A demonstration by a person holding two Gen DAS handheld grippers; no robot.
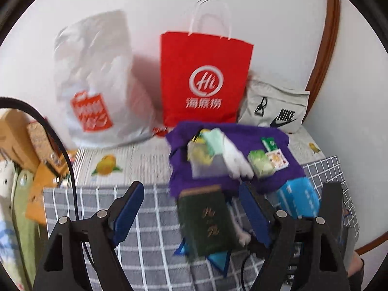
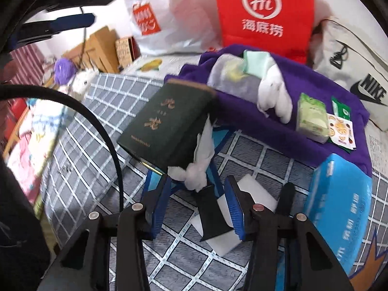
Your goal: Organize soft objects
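right gripper: jaws parted, nothing being clamped | white wad being seen just beyond jaws | left gripper: jaws released, empty

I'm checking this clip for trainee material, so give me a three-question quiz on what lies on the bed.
1. True or false: the red paper bag with white handles stands upright against the wall.
2. What lies under the small green tissue pack? A) the grey checked sheet B) the purple cloth C) the blue tissue box
3. Fill in: the dark green book with gold lettering lies beside a crumpled white ____.

Key: 1 true; 2 B; 3 tissue. The right gripper hangs open over a white foam block; the left gripper is open too.
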